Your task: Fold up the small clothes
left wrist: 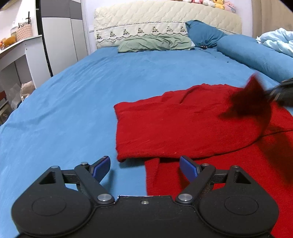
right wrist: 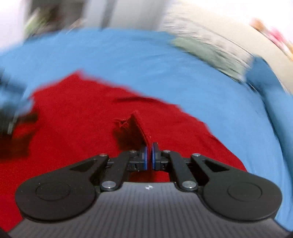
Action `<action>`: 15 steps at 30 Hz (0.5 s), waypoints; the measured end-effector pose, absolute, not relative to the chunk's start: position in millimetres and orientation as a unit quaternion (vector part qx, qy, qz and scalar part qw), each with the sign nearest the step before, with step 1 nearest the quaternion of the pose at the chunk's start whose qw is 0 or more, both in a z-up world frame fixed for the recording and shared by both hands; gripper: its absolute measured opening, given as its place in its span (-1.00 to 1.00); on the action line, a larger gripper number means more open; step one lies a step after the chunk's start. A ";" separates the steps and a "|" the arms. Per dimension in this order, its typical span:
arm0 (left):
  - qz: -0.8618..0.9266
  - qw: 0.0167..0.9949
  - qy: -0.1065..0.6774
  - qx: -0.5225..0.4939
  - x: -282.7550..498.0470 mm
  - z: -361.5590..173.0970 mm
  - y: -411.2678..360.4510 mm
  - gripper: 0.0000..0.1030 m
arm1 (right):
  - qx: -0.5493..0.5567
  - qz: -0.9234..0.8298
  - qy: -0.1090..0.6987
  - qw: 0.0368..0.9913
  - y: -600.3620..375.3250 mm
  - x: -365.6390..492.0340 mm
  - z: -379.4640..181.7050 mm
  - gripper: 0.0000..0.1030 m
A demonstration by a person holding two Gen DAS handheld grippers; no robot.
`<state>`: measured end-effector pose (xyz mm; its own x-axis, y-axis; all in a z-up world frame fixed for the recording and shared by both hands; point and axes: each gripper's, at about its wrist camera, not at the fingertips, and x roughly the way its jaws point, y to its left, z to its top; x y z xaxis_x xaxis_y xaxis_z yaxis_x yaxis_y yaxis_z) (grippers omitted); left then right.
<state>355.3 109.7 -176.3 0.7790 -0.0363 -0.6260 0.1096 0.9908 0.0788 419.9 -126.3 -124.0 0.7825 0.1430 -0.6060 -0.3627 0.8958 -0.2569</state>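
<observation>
A red knit garment lies partly folded on the blue bed sheet. My left gripper is open and empty, just above the garment's near left edge. My right gripper is shut on a raised corner of the red garment and holds it above the rest of the cloth. In the left wrist view the right gripper shows blurred at the right edge with a dark red flap of cloth hanging from it. The right wrist view is motion-blurred.
A green pillow, a blue pillow and a blue bolster lie at the head of the bed. A quilted headboard stands behind them. A white desk stands to the left of the bed.
</observation>
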 end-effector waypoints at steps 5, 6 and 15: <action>-0.030 0.939 0.340 0.046 358.4 -183.4 114.7 0.67 | 0.001 0.034 0.315 0.948 -209.6 423.8 -127.5 -0.61; -0.028 0.938 0.341 0.045 359.5 -184.6 114.7 0.66 | 0.010 0.020 0.326 0.945 -218.6 424.0 -136.7 -0.61; -0.019 0.939 0.340 0.034 371.4 -188.8 112.1 0.49 | 0.100 0.014 0.323 0.941 -248.1 413.9 -167.6 0.44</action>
<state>371.4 112.1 -188.8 0.7674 -0.0129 -0.6410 0.0590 0.9970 0.0505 413.9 -248.1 -167.6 0.7904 0.0912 -0.6058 0.0378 0.9797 0.1968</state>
